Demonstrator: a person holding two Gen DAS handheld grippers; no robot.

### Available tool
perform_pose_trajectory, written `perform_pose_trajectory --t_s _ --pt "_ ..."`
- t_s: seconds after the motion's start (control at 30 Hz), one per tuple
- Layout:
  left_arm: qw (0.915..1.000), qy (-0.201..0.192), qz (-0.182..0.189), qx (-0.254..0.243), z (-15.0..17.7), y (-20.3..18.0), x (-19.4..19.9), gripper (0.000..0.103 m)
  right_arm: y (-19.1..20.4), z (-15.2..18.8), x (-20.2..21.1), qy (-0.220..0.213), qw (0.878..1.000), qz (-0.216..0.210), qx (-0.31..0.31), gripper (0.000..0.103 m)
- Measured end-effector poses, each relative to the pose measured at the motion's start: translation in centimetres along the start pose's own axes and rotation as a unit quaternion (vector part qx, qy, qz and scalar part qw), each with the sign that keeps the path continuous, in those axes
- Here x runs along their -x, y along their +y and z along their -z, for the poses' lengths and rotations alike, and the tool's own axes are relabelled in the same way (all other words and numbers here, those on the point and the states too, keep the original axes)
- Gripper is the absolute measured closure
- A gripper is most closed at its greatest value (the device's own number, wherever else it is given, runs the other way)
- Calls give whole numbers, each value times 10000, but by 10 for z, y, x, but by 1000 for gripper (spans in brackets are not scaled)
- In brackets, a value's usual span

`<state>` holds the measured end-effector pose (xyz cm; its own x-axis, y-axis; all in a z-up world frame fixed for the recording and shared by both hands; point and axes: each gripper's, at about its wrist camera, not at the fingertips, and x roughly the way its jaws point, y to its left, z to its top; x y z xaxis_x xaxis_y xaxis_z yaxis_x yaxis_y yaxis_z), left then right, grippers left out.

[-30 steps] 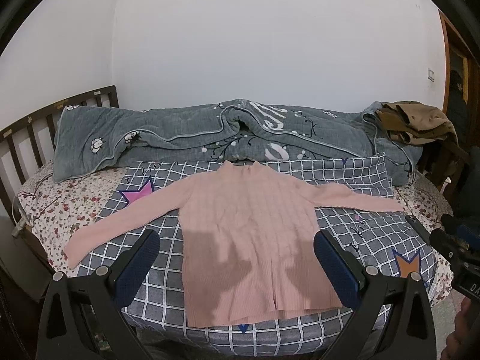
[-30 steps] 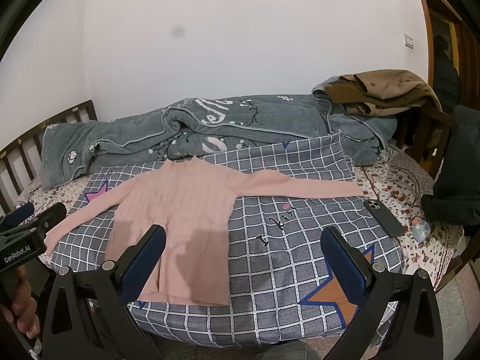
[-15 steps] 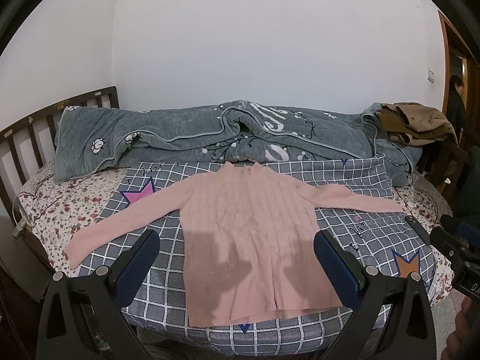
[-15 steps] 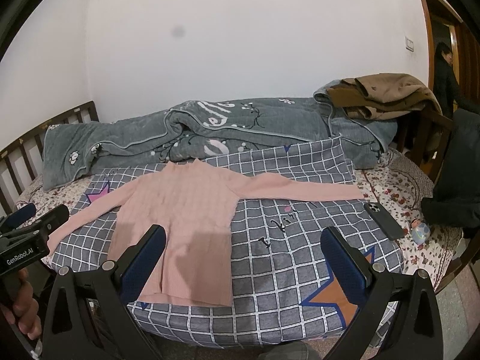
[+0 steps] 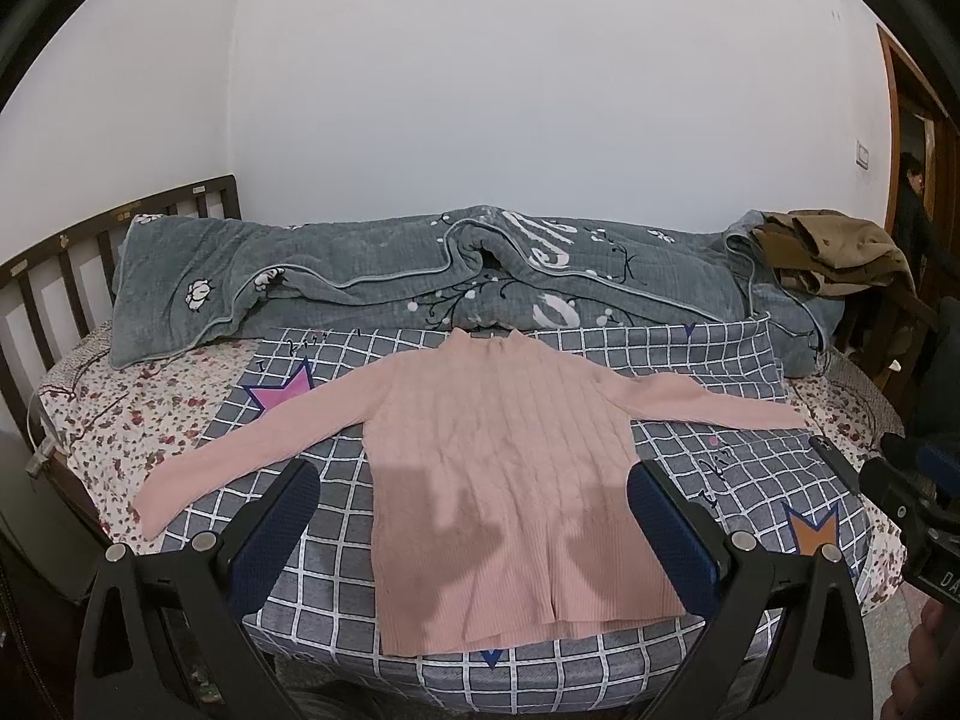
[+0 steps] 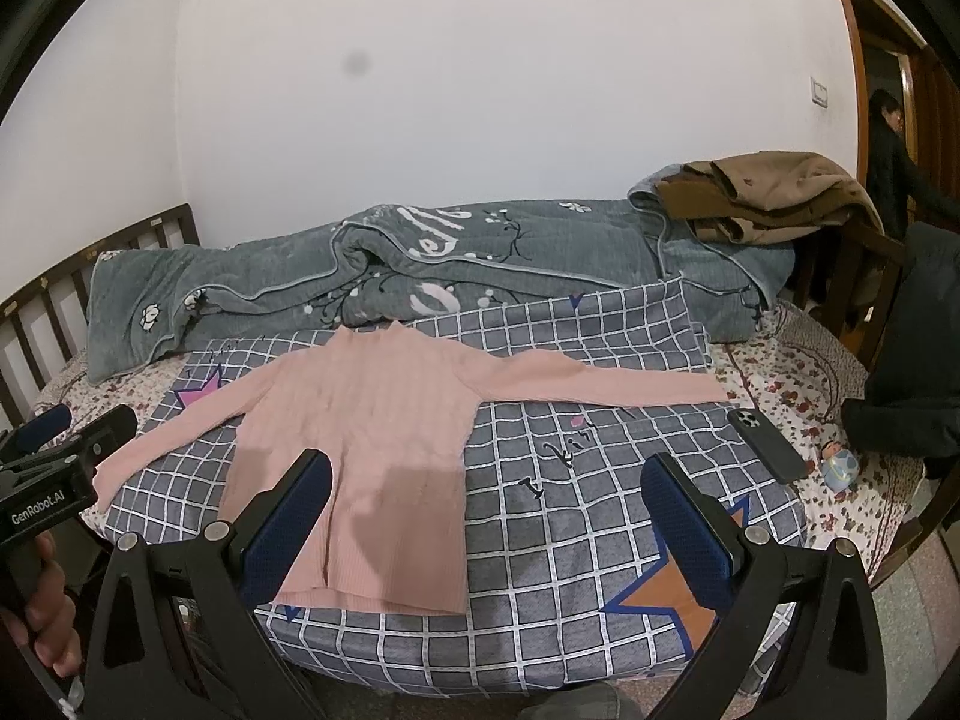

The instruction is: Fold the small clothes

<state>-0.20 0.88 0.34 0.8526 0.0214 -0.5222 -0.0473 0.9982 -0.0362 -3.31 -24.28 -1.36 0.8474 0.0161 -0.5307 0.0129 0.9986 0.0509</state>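
A pink ribbed sweater (image 5: 498, 456) (image 6: 372, 420) lies flat, face up, on a grey checked sheet (image 5: 738, 480) (image 6: 570, 504), both sleeves spread wide to the sides. My left gripper (image 5: 474, 516) hangs open above the sweater's lower half, nothing between its blue pads. My right gripper (image 6: 486, 510) is open too, held over the sweater's right hem edge and the bare sheet beside it. The left gripper's body (image 6: 48, 480), held by a hand, shows at the left edge of the right wrist view.
A rolled grey quilt (image 5: 420, 282) lies along the wall behind the sweater, with brown clothes (image 6: 774, 192) piled on its right end. A black phone (image 6: 765, 444) and a small toy (image 6: 840, 468) rest near the right sleeve tip. A wooden headboard (image 5: 72, 276) stands left; a person (image 6: 888, 162) is in the doorway.
Both views have shifted only slightly; the sweater has not moved and both grippers stay open. The person in the doorway has moved.
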Motion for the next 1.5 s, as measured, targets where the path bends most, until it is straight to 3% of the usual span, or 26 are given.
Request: perform_pose_trajectory --t_s 1.0,1.3,1.5 --pt "9999 -35 -108 82 -6 21 -6 0 20 3 -5 -37 9998 -83 192 2" --pt "9992 61 -279 262 7 53 -40 0 44 9 -39 106 9988 -324 346 2" --pt "9971 367 -307 598 34 101 -92 0 64 19 -81 185 9974 -463 523 2"
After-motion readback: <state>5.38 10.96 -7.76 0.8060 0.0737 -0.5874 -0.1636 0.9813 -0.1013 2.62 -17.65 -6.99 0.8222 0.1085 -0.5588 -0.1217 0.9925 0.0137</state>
